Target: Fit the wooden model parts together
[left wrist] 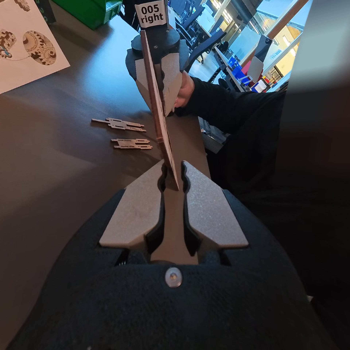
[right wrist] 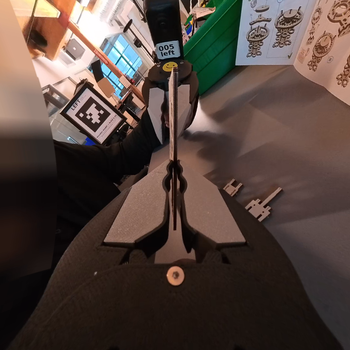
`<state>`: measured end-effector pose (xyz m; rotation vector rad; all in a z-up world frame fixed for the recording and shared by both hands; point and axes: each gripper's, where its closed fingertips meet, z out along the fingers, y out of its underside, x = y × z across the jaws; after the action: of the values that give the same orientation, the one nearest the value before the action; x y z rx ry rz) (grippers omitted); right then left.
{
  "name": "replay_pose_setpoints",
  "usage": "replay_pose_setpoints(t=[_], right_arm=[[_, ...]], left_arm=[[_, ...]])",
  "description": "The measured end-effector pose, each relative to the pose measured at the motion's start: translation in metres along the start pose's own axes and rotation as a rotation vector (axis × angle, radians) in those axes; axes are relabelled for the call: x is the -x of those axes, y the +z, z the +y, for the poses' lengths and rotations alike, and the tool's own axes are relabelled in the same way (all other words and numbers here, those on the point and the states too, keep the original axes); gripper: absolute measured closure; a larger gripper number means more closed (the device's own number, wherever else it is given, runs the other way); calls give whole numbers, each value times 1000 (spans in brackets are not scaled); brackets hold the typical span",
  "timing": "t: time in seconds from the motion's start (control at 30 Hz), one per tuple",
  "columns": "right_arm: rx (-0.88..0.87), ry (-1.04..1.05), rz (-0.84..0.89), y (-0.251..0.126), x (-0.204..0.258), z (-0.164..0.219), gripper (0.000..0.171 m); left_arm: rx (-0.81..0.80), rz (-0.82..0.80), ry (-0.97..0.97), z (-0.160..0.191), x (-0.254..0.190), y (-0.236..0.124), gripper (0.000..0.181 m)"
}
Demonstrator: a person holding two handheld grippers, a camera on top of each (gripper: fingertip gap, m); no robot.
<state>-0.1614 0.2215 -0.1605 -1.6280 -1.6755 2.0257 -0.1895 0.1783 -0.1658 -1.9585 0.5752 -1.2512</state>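
A thin wooden sheet (left wrist: 162,123) stands edge-on above the dark table, spanning both grippers. In the right wrist view my right gripper (right wrist: 173,161) is shut on the near end of the sheet (right wrist: 173,113). My left gripper (left wrist: 172,162) is open around the other end: the sheet lies against the left finger, with a gap on the right. The right gripper also shows in the left wrist view (left wrist: 160,111), and the left gripper in the right wrist view (right wrist: 171,138). Two small slotted wooden parts (left wrist: 118,125) (left wrist: 132,144) lie flat on the table, also seen in the right wrist view (right wrist: 232,187) (right wrist: 259,206).
Printed instruction sheets (left wrist: 28,47) (right wrist: 265,32) lie and stand at the table's far side beside a green bin (right wrist: 212,56). A framed marker sign (right wrist: 92,115) stands off the table. A person's hand (left wrist: 185,91) and black sleeve are by the table edge (left wrist: 204,144). About 6 centimeters separates my left fingertips from my right.
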Motion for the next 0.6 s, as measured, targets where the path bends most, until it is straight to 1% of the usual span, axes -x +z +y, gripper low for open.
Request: replay_pose_setpoints(t=[0.17, 0.3, 0.33, 0.47, 0.53, 0.6], right_arm=[[-8, 5, -1, -1, 0, -2, 171], [-1, 2, -5, 1, 1, 0, 171], [0, 1, -6, 1, 2, 0, 171], [1, 1, -11, 2, 2, 0, 171], [3, 2, -12, 2, 2, 1, 171], [2, 1, -9, 2, 2, 1, 171]], left_arm=[[3, 6, -11, 1, 1, 5, 172], [45, 9, 0, 8, 0, 14, 173], [52, 7, 8, 9, -1, 15, 176], [46, 3, 15, 8, -1, 13, 177], [43, 17, 22, 7, -4, 12, 174], [46, 38, 19, 8, -7, 10, 165]])
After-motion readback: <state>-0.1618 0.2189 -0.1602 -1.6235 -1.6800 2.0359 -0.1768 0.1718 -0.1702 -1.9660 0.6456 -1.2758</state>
